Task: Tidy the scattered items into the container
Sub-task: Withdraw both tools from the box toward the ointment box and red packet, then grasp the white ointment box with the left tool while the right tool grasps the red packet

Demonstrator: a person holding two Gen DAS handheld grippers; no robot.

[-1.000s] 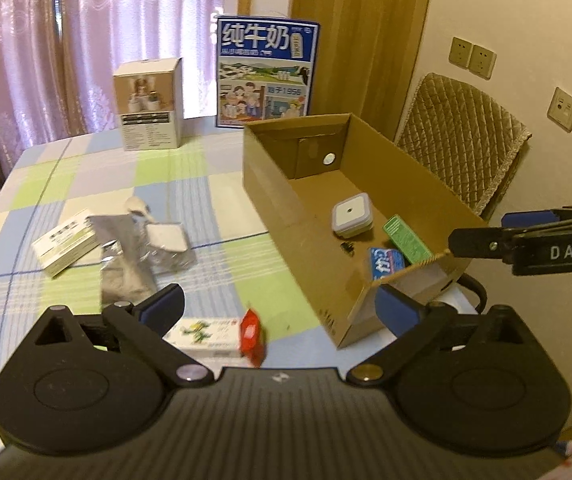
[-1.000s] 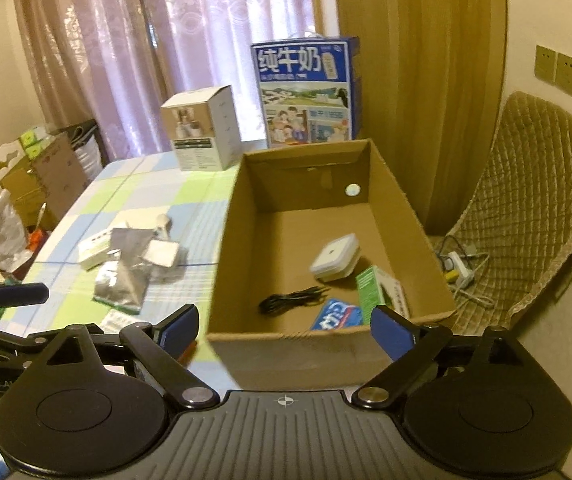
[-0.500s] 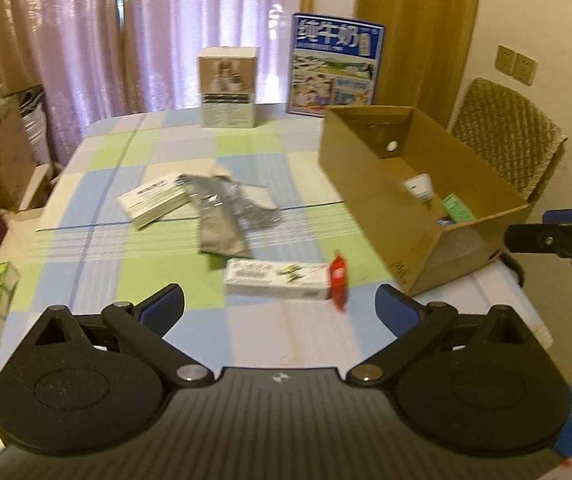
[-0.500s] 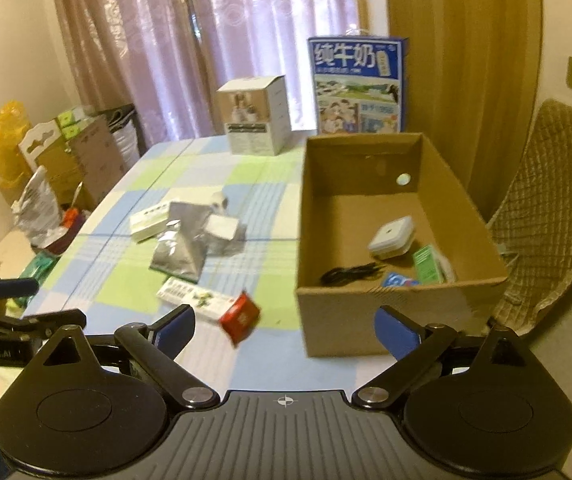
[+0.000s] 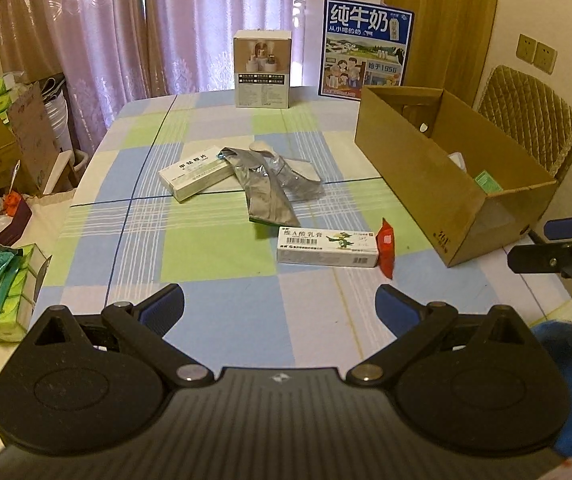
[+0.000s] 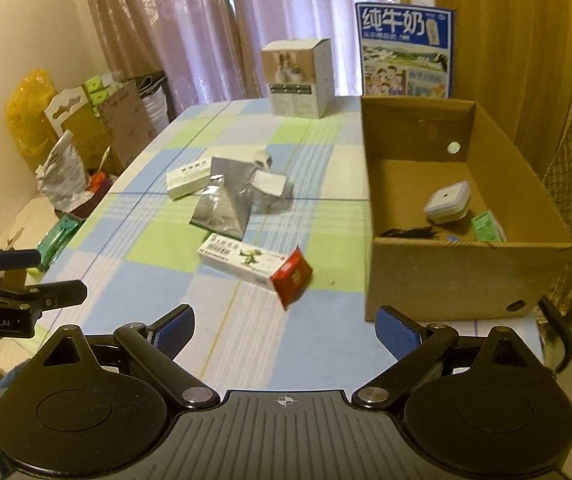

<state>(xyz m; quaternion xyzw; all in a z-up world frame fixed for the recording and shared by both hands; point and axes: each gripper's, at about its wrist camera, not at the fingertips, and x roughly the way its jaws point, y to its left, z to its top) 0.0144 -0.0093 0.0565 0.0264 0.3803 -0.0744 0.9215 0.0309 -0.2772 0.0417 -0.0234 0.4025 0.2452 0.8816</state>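
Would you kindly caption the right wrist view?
Open right gripper faces red packet, ointment box and cardboard box.

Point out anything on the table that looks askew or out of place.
The red packet is tipped up on edge, leaning against the end of the long white box instead of lying flat. Behind them, the silver foil pouches lie crumpled in a heap, overlapping another white box. The cardboard box stands square.

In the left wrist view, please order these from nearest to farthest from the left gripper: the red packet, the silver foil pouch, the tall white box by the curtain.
From the left gripper:
1. Red packet, nearest, slightly right, touching the end of a long white carton.
2. Silver foil pouch, mid-table, centre.
3. Tall white box, farthest, at the table's far edge by the curtain.
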